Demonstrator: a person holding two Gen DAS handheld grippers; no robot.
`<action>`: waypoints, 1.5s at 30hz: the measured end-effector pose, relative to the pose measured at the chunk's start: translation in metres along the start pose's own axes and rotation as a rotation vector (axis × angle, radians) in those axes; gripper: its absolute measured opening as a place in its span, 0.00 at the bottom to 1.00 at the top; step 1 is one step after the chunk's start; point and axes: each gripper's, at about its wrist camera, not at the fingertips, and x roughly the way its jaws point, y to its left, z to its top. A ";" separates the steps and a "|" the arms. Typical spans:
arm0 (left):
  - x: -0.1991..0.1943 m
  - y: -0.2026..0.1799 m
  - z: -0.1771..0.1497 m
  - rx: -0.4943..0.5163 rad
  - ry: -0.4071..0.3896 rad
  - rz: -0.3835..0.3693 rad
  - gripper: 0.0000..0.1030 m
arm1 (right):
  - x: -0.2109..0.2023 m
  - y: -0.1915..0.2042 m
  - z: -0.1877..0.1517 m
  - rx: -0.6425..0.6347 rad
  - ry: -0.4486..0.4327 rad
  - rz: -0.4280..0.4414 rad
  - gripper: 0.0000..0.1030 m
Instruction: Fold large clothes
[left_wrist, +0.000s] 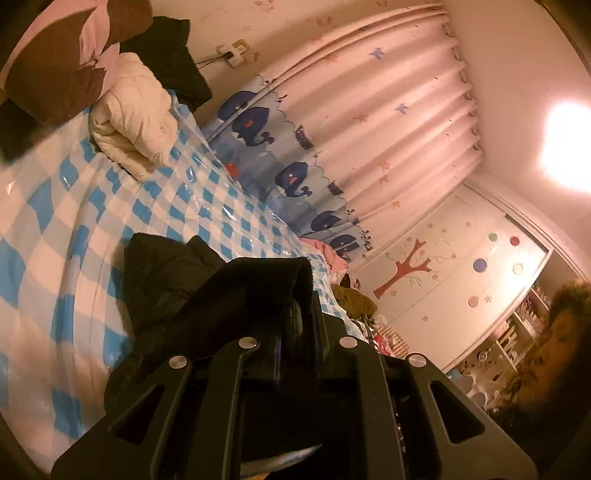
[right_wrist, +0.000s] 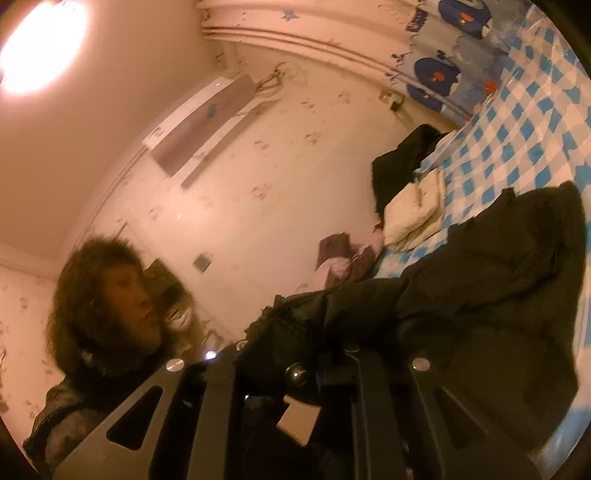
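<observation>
Black jacket (right_wrist: 491, 280) lay bunched on the blue-and-white checked bed cover (left_wrist: 74, 206), with one end lifted toward you; in the left wrist view its dark ribbed edge (left_wrist: 266, 273) draped right over the tips of your left gripper (left_wrist: 295, 314), and the jaws stood almost together, clamped on that fabric; in the right wrist view the same garment was heaped across your right gripper (right_wrist: 314, 354), so the fingertips were buried and you could not tell by sight how the jaws stood, though they were close to together with cloth gathered at them. Beyond the jacket, near the head of the bed, a folded cream quilted coat (left_wrist: 133, 114) rested on the cover, well apart from the black one; another dark garment (left_wrist: 173, 55) sat just behind the cream coat against the wall; a brown-and-pink pillow (left_wrist: 62, 48) lay beside them. A whale-patterned curtain (left_wrist: 295, 155) hung along the far side of the bed; a wardrobe with a tree picture (left_wrist: 436, 273) stood past it; a wall air conditioner (right_wrist: 199, 125) showed in the right wrist view; your head and shoulder (right_wrist: 103, 295) were in frame beside the grippers.
</observation>
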 end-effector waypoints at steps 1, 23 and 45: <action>0.009 0.003 0.009 -0.010 -0.007 0.001 0.10 | 0.003 -0.006 0.008 0.010 -0.015 -0.003 0.16; 0.251 0.128 0.161 -0.050 0.052 0.378 0.07 | 0.083 -0.283 0.176 0.427 -0.246 -0.502 0.16; 0.307 -0.031 0.043 0.457 0.179 0.509 0.87 | 0.232 -0.167 0.140 -0.202 0.348 -0.994 0.94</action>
